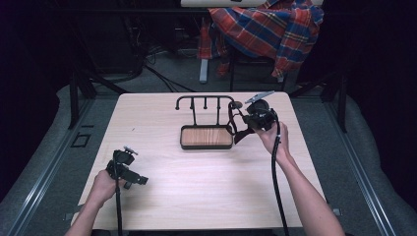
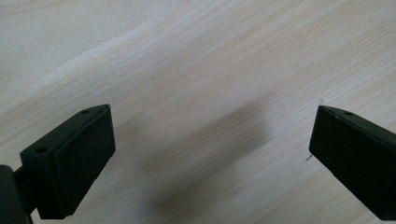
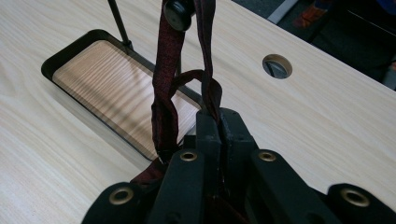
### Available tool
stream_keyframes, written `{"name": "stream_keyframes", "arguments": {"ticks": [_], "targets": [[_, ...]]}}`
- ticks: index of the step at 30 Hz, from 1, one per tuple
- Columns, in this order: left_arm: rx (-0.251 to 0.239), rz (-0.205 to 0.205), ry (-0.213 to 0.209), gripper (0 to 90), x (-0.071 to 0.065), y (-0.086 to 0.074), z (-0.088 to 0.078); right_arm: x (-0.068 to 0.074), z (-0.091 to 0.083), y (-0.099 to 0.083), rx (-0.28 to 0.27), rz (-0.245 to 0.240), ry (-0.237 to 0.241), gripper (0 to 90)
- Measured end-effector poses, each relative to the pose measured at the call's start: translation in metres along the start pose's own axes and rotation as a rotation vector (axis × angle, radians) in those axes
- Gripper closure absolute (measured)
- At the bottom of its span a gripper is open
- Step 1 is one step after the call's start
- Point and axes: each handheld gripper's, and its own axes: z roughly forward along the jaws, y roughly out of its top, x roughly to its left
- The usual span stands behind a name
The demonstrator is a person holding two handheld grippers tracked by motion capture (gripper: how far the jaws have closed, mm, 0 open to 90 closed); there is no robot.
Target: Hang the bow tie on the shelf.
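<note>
Bare tabletop (image 1: 206,182) across the near half. Left gripper (image 2: 210,154) low near the left edge, fingers spread wide. Right gripper (image 3: 219,126) raised beside the rack (image 1: 205,101), fingers clamped on dark red strap (image 3: 163,93) looped over its end peg.

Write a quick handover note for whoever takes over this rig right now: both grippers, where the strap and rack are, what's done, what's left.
Left gripper: open, holding nothing, low over bare table near the left front.
Right gripper: shut on the dark red strap, beside the rack's right end.
Rack: upright mid-table on its wooden tray.
Done: strap looped over the rack's rightmost knob.
Left: probably release the strap and draw the right gripper back; check that it hangs.
</note>
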Motion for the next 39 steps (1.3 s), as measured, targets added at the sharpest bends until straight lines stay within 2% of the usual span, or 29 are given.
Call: {"name": "stream_keyframes", "arguments": {"ticks": [15, 32, 39], "targets": [[0.001, 0.007, 0.000, 0.4, 0.000, -0.001, 0.000, -0.003, 0.010, -0.001, 0.012, 0.020, -0.011, 87.0], [0.001, 0.006, -0.004, 0.4, -0.001, -0.001, 0.000, -0.003, 0.024, -0.008, 0.065, 0.025, 0.009, 86.4], [0.003, 0.007, -0.005, 0.4, -0.001, -0.001, 0.000, -0.003, 0.025, -0.008, 0.063, 0.026, 0.011, 84.7]]}}
